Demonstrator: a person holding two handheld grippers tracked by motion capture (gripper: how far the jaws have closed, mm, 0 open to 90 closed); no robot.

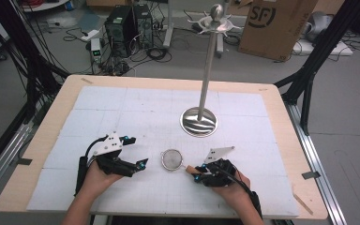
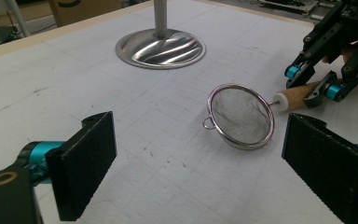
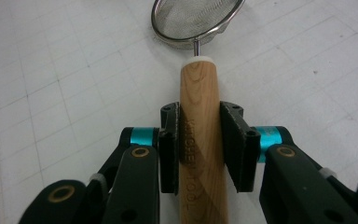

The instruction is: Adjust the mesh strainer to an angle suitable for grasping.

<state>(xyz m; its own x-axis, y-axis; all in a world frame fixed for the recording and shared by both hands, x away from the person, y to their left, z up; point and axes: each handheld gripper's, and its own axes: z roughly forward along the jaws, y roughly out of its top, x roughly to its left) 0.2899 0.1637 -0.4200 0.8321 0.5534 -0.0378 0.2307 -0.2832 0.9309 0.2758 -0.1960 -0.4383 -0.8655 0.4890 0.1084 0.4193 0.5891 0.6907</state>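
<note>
Strainer (image 3: 200, 140) clamped by right gripper (image 3: 200, 149).

The small mesh strainer (image 1: 171, 159) lies on the white mat (image 1: 136, 112), just in front of the metal stand (image 1: 199, 121). The right gripper (image 1: 198, 176) grips the strainer's wooden handle, right of the strainer. The left gripper (image 1: 138, 152) rests left of the strainer, apart from it, with its jaws spread.

Small round strainer (image 1: 171, 159) with fine metal mesh, a polished rim, 1 small hanging loop and a pale wooden handle (image 3: 200, 135). It lies flat on the table (image 1: 42, 136), near the middle of the front edge, handle toward the right edge.
</note>
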